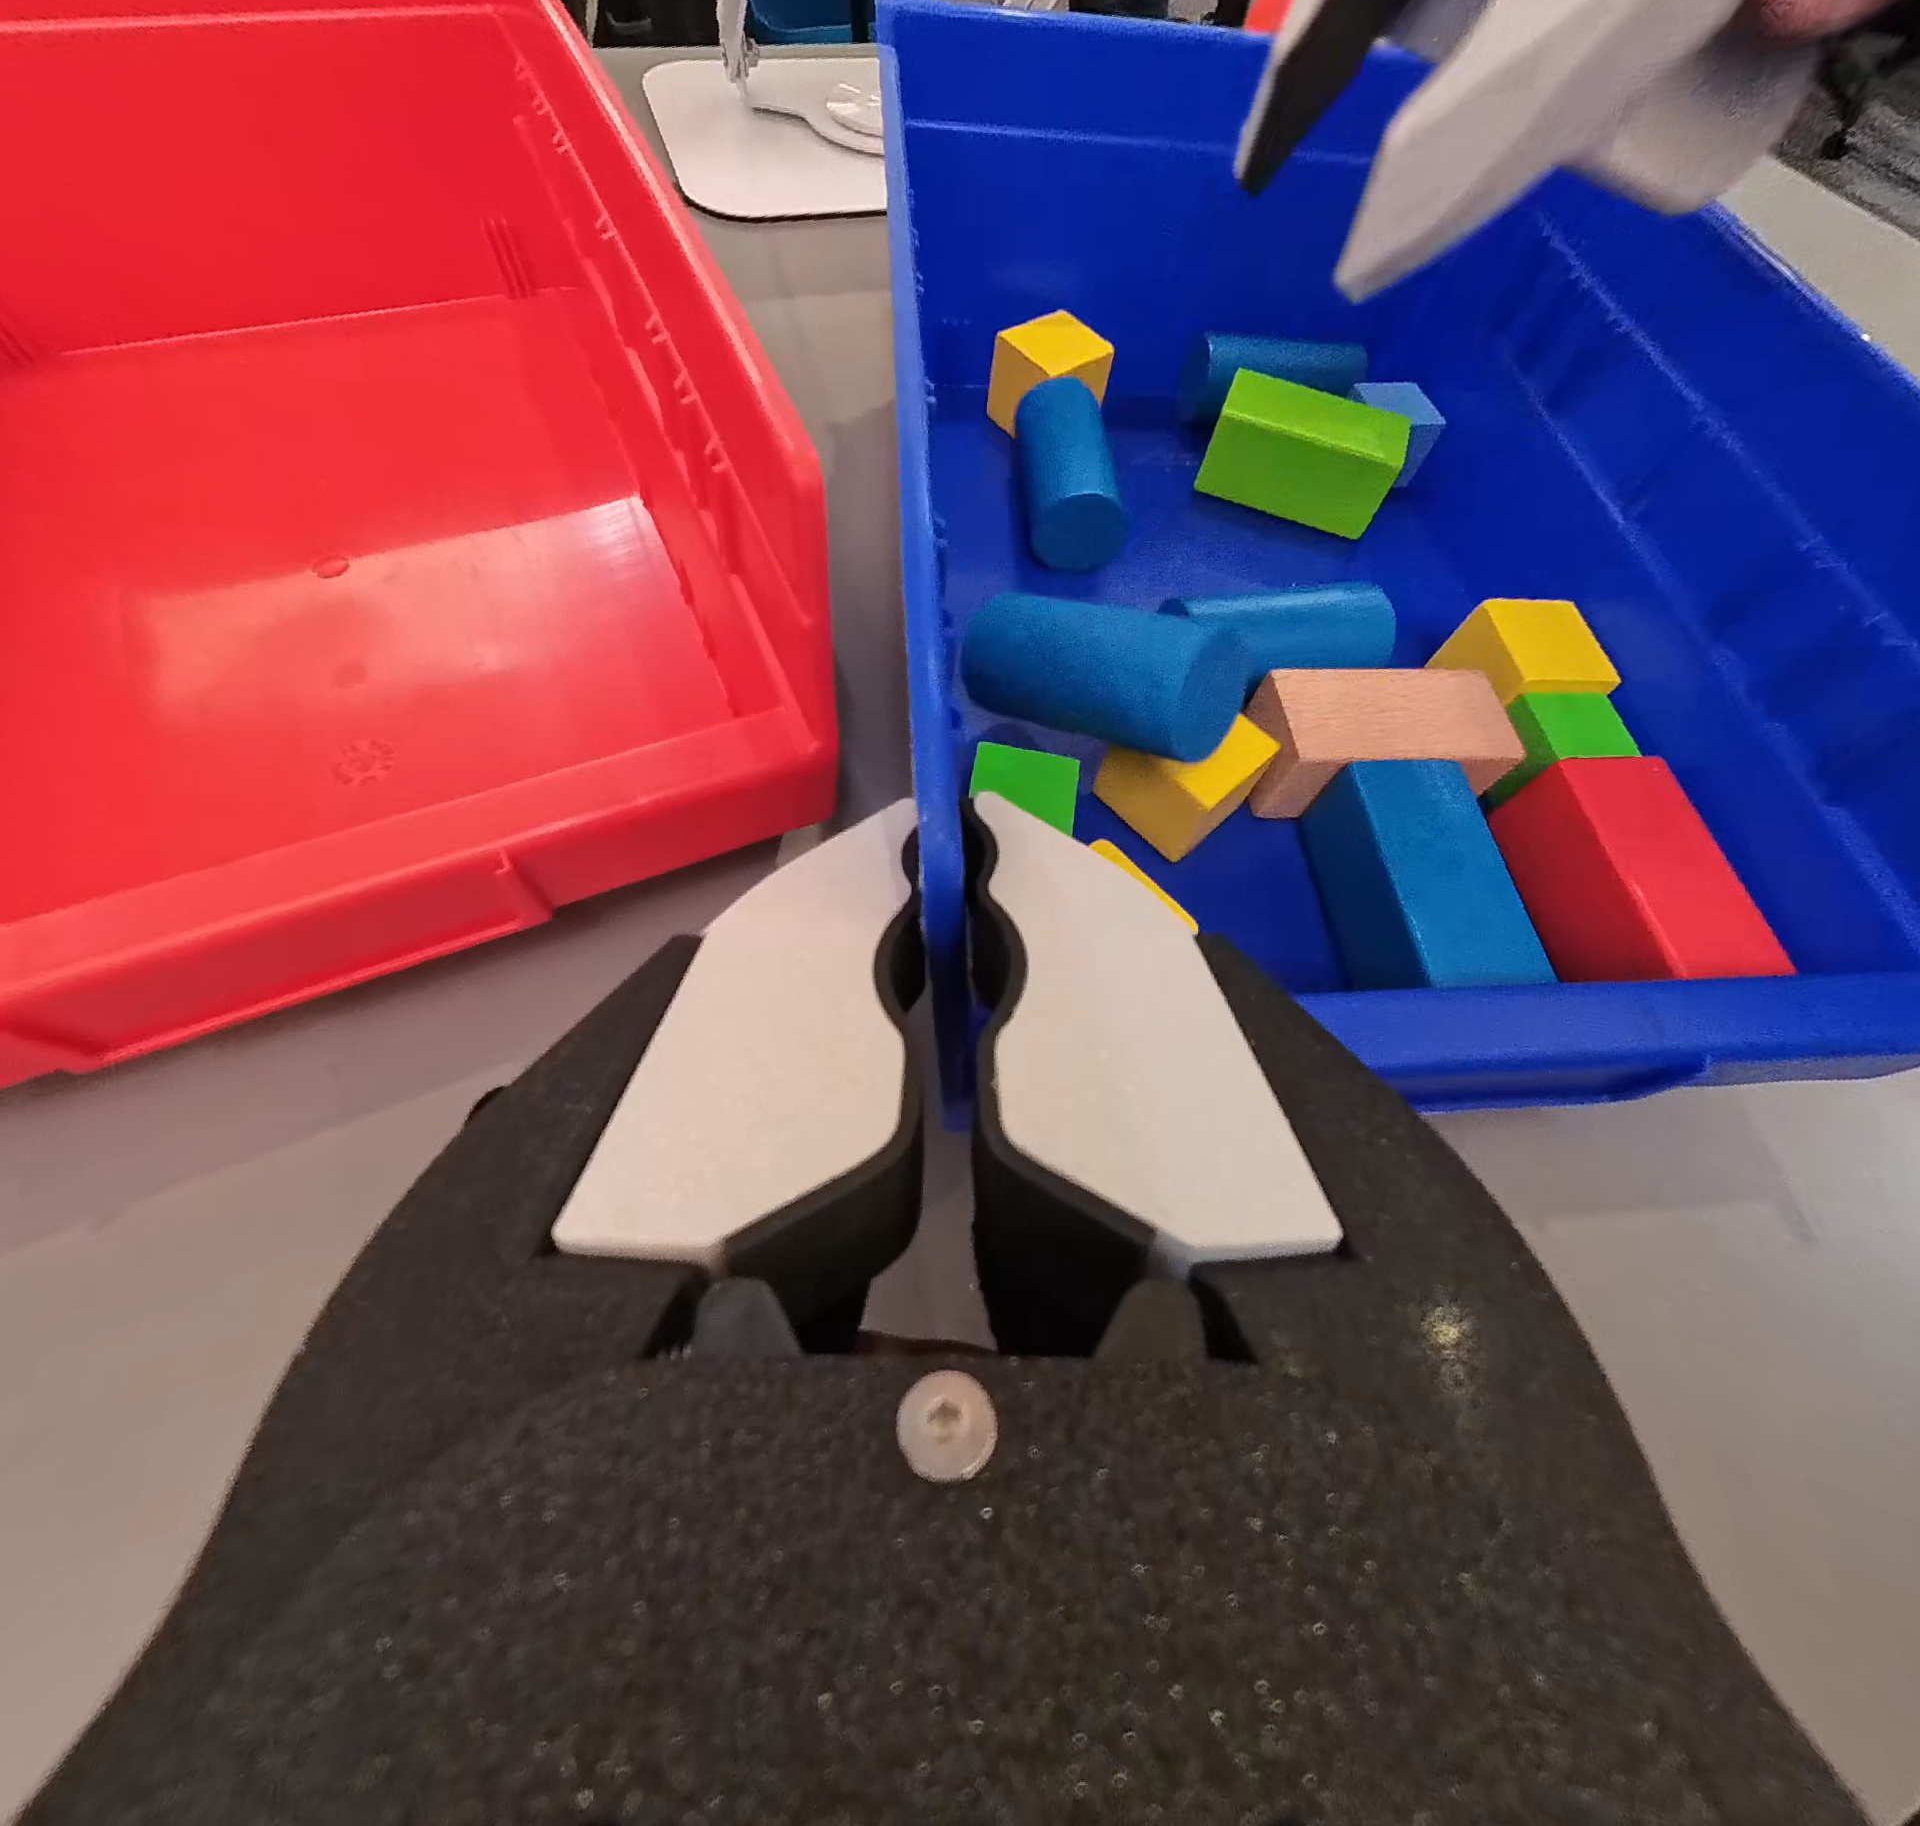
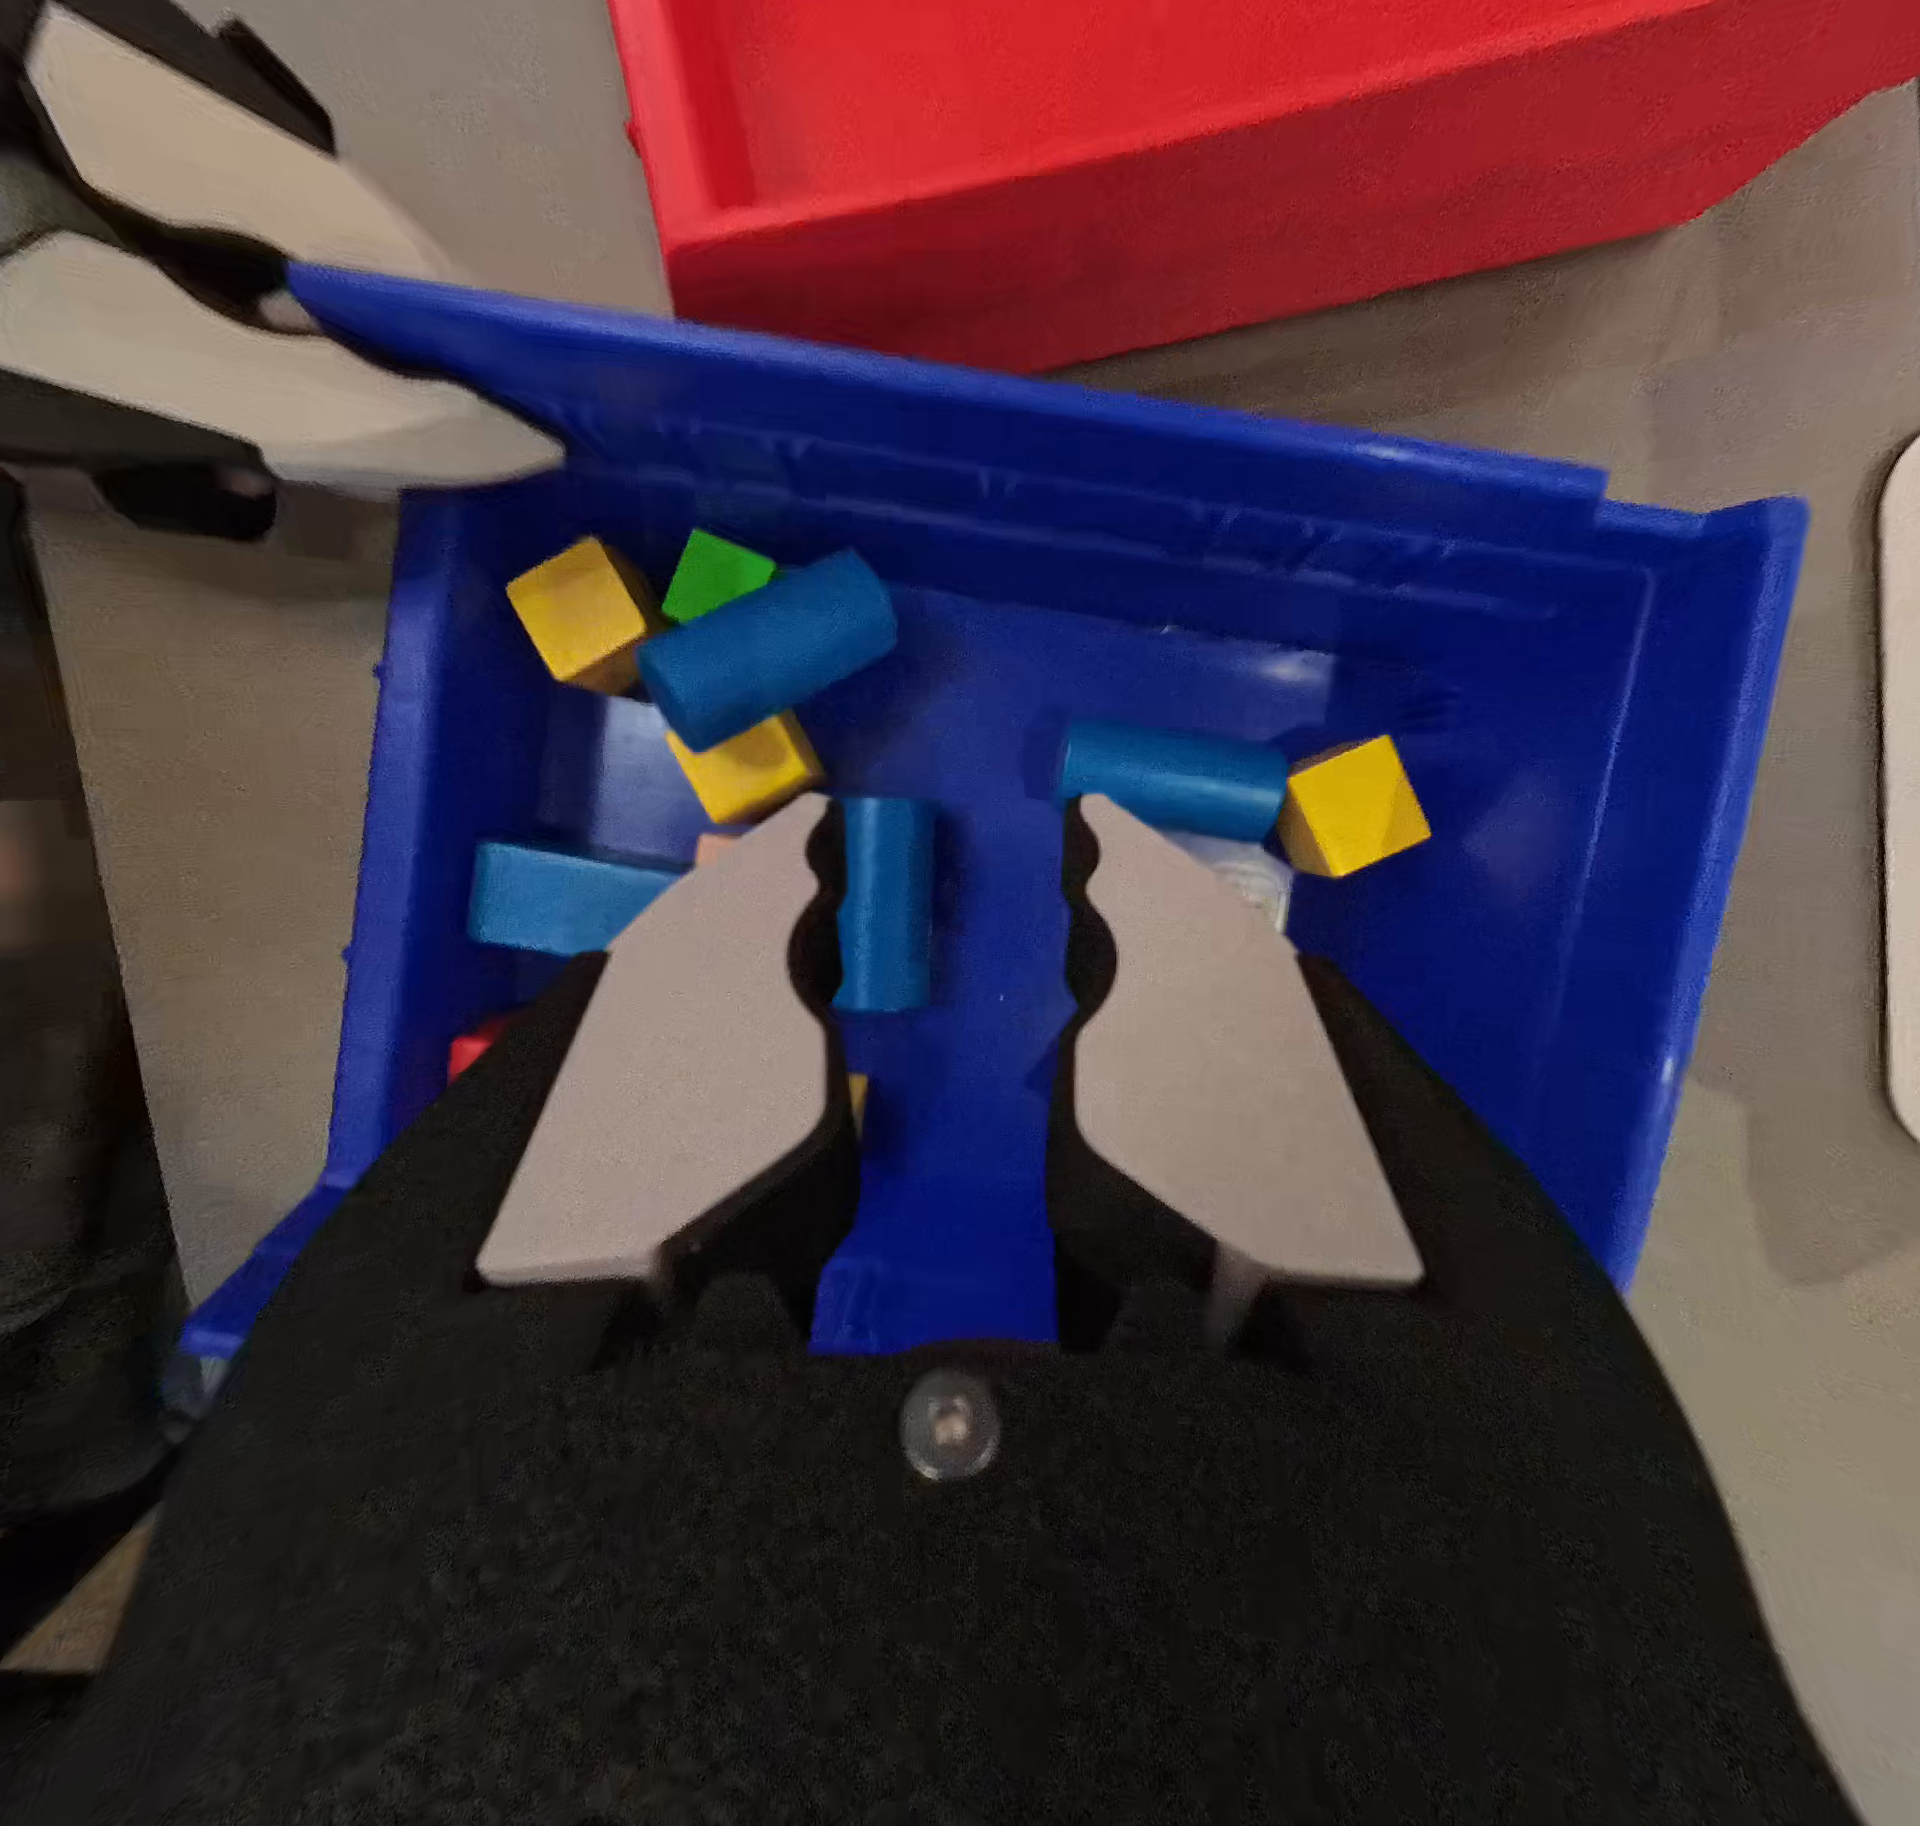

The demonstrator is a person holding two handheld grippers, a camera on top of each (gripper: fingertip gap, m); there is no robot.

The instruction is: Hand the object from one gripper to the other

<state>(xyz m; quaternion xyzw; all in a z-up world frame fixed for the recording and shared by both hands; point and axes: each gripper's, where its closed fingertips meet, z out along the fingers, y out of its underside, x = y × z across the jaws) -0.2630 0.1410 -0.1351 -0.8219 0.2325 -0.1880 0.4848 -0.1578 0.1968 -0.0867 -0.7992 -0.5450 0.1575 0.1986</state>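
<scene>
Grey tabletop (image 1: 312,1205): the left gripper (image 1: 943,820) pinches the blue plastic bin's (image 1: 1714,446) wall while the right gripper (image 2: 951,820), jaws apart and empty, hangs over a small blue wooden cylinder (image 2: 883,903) lying inside. Centring both fingers around it looks wise.

A smooth grey worktop (image 1: 1662,1361) is seen carrying two plastic bins set side by side. A red bin (image 1: 364,529) is placed on the left and a blue bin (image 1: 1714,550) on the right, a narrow strip of bare surface being left between them. Beyond that gap, at the far side, a flat white mat (image 1: 748,145) with rounded corners is laid on the worktop.
</scene>
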